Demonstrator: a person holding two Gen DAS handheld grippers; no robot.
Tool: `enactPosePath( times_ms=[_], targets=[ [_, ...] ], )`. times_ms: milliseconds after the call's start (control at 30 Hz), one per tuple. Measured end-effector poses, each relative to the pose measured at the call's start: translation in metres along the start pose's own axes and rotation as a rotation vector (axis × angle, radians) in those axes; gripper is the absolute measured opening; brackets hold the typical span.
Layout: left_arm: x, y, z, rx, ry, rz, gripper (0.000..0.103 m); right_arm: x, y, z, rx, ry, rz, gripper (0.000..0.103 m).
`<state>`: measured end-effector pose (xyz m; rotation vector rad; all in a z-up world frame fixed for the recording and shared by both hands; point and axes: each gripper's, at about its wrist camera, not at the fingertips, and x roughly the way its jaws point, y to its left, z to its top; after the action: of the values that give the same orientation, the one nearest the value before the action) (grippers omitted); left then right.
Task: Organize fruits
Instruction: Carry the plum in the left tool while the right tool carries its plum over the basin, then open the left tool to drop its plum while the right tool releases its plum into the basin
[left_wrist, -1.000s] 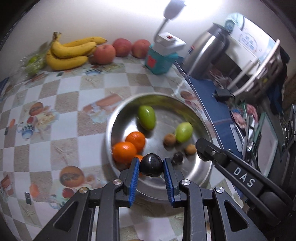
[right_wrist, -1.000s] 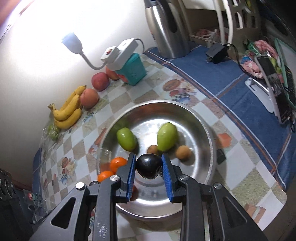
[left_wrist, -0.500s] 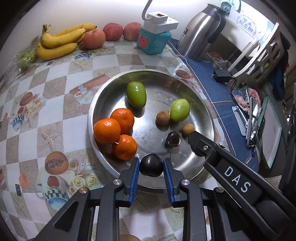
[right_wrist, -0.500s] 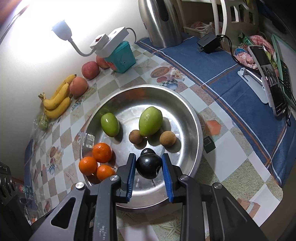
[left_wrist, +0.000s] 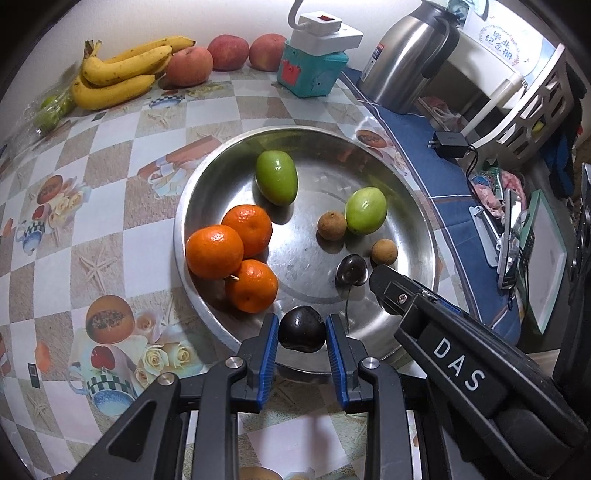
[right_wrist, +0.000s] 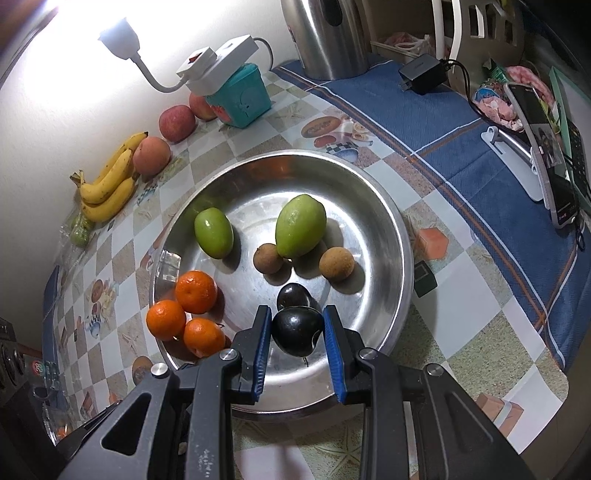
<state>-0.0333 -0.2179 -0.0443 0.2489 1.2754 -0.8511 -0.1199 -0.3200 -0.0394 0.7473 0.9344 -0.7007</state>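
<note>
Left hand-held gripper (left_wrist: 301, 338) clamped on a dark plum (left_wrist: 301, 328), over the bowl's (left_wrist: 424, 221) near rim. Right hand-held gripper (right_wrist: 295, 334) clamped on another plum (right_wrist: 295, 330), just above a loose plum (right_wrist: 291, 295). Lower close to the metal, release gently beside that one. Free floor mid-bowl; oranges (left_wrist: 236, 254) crowd the left, longans (right_wrist: 336, 264) the right.

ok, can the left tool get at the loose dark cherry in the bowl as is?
Probably not yet. The left tool is already shut on a dark cherry, and the right tool's finger sits right beside the loose cherry in the steel bowl. It would need to release first.
</note>
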Motion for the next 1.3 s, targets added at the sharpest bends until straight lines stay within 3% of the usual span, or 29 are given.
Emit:
enactPosePath(
  times_ms=[1300],
  targets=[
    [0.011, 0.003, 0.002, -0.014, 0.035, 0.021, 0.031, 0.01, -0.002, -0.001, 0.02, 0.035, -0.034, 0.031]
  ],
)
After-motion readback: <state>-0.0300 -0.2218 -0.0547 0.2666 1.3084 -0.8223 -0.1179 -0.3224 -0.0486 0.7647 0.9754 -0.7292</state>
